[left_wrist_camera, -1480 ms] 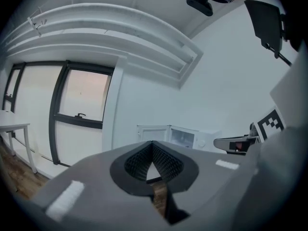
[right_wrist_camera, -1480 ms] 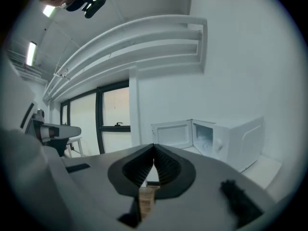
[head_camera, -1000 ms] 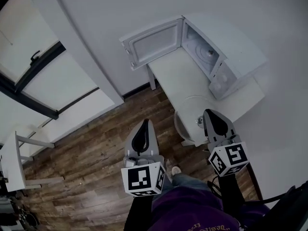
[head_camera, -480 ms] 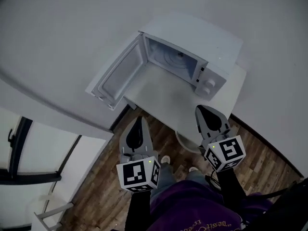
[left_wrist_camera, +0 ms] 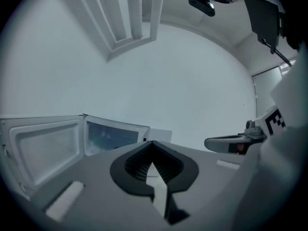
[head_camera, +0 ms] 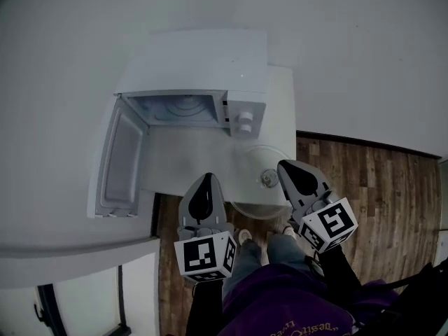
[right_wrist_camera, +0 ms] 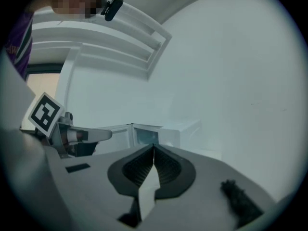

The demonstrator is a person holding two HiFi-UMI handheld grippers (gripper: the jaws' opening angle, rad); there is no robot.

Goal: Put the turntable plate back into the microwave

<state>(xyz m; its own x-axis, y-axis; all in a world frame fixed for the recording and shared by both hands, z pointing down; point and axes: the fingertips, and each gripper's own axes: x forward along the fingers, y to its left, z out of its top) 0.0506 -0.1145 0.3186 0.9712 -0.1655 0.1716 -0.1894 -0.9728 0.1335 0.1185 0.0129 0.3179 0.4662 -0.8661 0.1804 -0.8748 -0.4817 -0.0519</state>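
Note:
A white microwave (head_camera: 210, 82) stands on a white table (head_camera: 182, 163), its door (head_camera: 119, 159) swung open to the left and its cavity (head_camera: 178, 109) showing. The clear glass turntable plate (head_camera: 250, 168) lies on the table's front right part, below the control knobs, and its near rim seems to reach past the table edge. My left gripper (head_camera: 206, 178) is shut and empty at the table's front edge, left of the plate. My right gripper (head_camera: 285, 165) is shut and empty just right of the plate. In the gripper views the microwave (left_wrist_camera: 115, 136) (right_wrist_camera: 144, 134) lies ahead beyond each shut gripper (left_wrist_camera: 153, 144) (right_wrist_camera: 153, 148).
Plain white walls stand behind and beside the microwave. Wooden floor (head_camera: 364, 187) lies to the right of the table. A white windowsill or ledge (head_camera: 77, 257) runs at the lower left. The person's feet (head_camera: 262, 238) are below the table's front edge.
The view has swung round, so the microwave's opening now faces me. Both grippers have come from over the floor to the table's front edge, on either side of the plate, and stay shut.

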